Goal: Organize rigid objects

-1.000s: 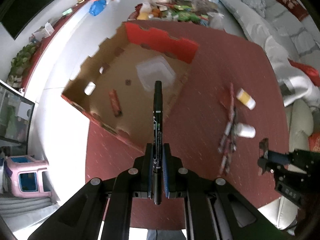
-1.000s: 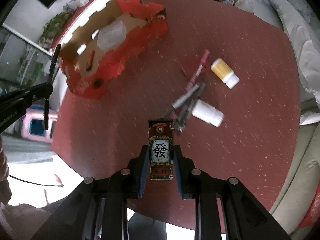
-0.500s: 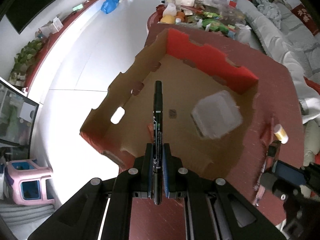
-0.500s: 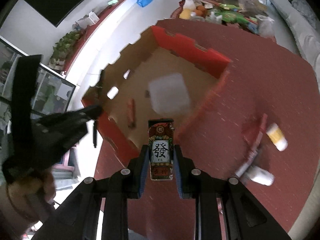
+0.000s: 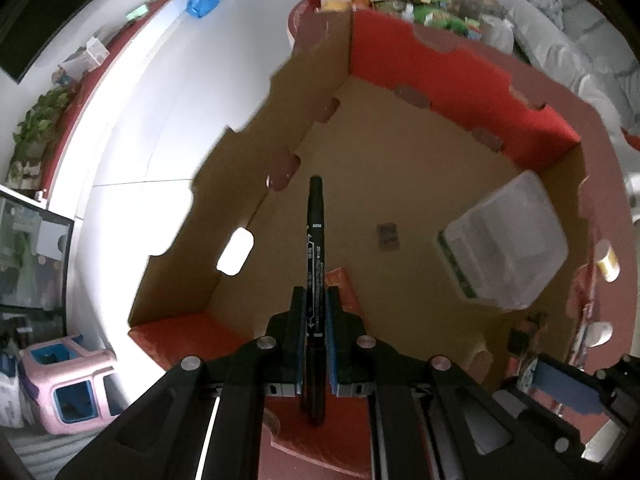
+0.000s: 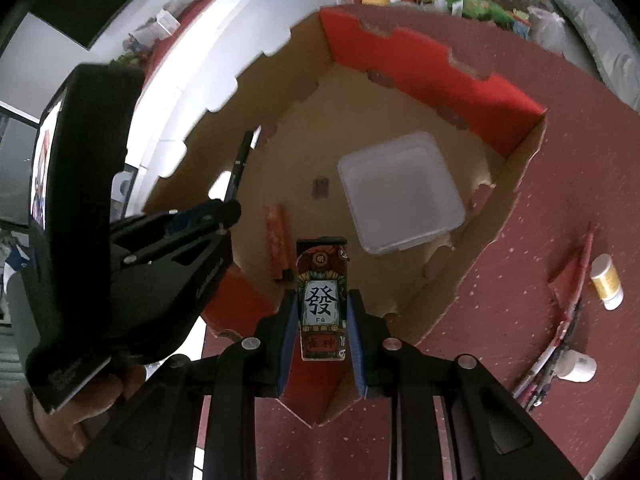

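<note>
Left wrist view: black marker (image 5: 315,264) clamped in my left gripper (image 5: 315,304), tip pointing down over the open cardboard box (image 5: 400,152). Right wrist view: my right gripper (image 6: 322,316) is clenched on a small printed carton (image 6: 322,300), above the box's near corner. On the box floor lie a clear plastic container (image 6: 400,192) and a red stick-shaped packet (image 6: 279,240). Outside, on the red table (image 6: 500,288), stand two small bottles (image 6: 606,282) beside scattered pens (image 6: 560,332).

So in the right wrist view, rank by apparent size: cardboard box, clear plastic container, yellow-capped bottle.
1. cardboard box, by far the largest
2. clear plastic container, inside the box
3. yellow-capped bottle, out on the table, smallest
</note>
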Available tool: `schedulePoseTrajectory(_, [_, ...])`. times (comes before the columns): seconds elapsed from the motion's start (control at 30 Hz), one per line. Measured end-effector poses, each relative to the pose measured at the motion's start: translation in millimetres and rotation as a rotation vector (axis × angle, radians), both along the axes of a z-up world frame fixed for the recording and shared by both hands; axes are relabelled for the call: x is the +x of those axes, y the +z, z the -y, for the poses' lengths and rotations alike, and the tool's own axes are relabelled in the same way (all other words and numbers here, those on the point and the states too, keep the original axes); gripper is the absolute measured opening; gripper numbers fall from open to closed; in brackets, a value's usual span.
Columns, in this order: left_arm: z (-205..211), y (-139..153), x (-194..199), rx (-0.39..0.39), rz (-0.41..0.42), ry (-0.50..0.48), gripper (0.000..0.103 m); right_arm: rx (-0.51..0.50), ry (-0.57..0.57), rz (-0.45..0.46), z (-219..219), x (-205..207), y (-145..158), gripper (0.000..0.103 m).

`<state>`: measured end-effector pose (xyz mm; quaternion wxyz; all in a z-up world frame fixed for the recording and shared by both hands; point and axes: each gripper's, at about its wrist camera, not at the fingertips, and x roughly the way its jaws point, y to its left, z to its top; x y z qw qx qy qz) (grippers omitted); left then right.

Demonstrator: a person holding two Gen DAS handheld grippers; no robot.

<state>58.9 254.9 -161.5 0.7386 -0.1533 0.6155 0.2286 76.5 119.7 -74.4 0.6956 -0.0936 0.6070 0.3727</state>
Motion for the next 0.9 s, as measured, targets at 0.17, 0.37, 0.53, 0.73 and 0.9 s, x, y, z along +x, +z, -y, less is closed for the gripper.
schedulePoseTrajectory(0.17, [0, -16, -1, -0.029, -0.026, -0.017, 0.009, -0.040, 0.017, -0.011, -12, -7, -18, 0.025])
schedulePoseTrajectory(0.37, [8, -20, -15, -0.041, -0.032, -0.040, 0.012, -0.075, 0.070, -0.046, -23, -27, -38, 0.025])
schedulePoseTrajectory(0.53, [15, -22, -33, -0.039, -0.047, -0.053, 0.013, -0.098, 0.115, -0.070, -24, -42, -48, 0.025])
schedulePoseTrajectory(0.73, [33, -24, -67, -0.060, -0.070, -0.057, 0.014, -0.091, 0.165, -0.106, -14, -72, -52, 0.025])
schedulePoseTrajectory(0.9, [36, -18, -76, -0.076, -0.054, -0.040, 0.071, -0.097, 0.158, -0.039, -11, -74, -43, 0.047])
